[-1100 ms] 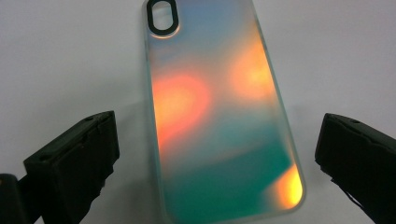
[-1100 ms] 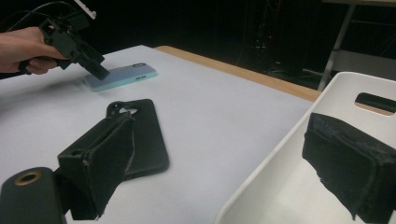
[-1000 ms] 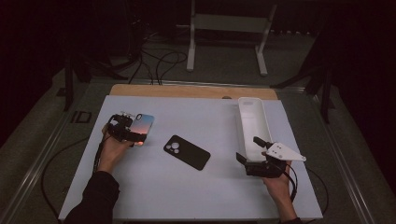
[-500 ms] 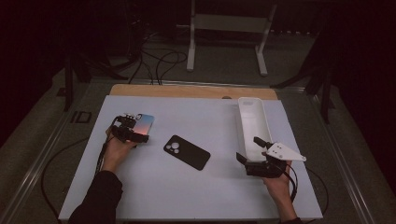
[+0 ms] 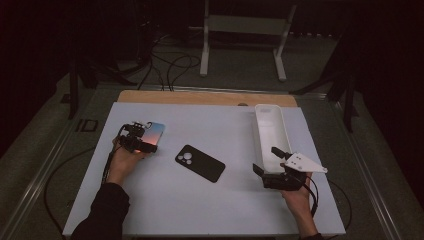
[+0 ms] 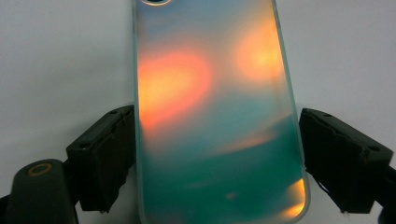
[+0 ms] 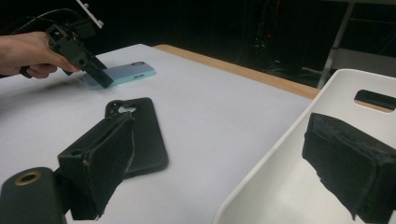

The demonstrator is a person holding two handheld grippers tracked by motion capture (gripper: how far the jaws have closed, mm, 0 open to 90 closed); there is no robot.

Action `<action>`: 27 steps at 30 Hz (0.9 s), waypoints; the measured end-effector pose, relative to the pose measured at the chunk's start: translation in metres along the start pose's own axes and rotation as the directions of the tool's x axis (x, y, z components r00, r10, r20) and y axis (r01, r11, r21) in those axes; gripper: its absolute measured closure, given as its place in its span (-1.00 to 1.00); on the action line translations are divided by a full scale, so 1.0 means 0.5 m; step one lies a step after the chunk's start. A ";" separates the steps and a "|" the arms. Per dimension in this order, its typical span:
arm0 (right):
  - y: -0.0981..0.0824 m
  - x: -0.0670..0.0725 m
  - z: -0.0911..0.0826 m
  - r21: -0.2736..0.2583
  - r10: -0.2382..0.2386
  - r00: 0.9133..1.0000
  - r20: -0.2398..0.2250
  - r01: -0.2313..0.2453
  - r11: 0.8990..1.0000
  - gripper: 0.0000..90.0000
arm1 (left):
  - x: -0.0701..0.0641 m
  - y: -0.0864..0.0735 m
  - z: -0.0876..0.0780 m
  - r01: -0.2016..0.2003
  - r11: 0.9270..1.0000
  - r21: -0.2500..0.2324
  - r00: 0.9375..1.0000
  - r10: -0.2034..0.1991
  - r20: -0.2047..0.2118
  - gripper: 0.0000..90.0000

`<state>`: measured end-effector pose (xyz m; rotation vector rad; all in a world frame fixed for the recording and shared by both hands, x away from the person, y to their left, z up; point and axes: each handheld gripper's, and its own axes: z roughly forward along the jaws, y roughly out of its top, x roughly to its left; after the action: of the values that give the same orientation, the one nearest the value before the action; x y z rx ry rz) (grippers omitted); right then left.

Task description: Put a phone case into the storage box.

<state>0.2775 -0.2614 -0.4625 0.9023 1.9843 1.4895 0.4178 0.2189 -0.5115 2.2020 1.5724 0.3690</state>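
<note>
Left gripper point(image 6: 217, 158): jaws have just been closing, one each side of the iridescent phone case point(image 6: 217, 116). Left pad looks touching the case edge, right pad just clear of it, so no grip. Case lies flat on the white table point(image 6: 60, 56), running straight ahead from the gripper; its far end with the camera cutout is cut off. Right gripper point(image 7: 229, 168) open, holding nothing, straddling the white bin point(image 7: 280, 186) wall.

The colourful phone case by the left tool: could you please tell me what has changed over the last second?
The left tool has just been closing its jaws around the colourful phone case; a small gap remains on one side. The black phone case, white tray and right tool stayed put.
</note>
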 end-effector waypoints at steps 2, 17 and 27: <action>0.000 -0.001 0.000 -0.002 0.000 1.000 0.000 0.000 1.000 -0.80 | 0.000 -0.001 -0.001 0.000 1.000 -0.003 1.000 0.000 0.000 -0.64; -0.001 -0.002 -0.001 0.001 0.006 1.000 0.003 -0.006 1.000 -0.80 | -0.013 -0.009 -0.034 -0.012 0.995 -0.094 1.000 0.013 0.003 -0.62; -0.001 -0.003 0.000 0.000 0.010 1.000 0.002 -0.010 1.000 -0.80 | -0.025 -0.016 -0.087 -0.029 0.978 -0.205 0.999 0.034 0.021 -0.62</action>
<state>0.2782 -0.2625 -0.4629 0.9150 1.9813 1.4936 0.3879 0.2167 -0.4766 2.0678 1.4206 0.4889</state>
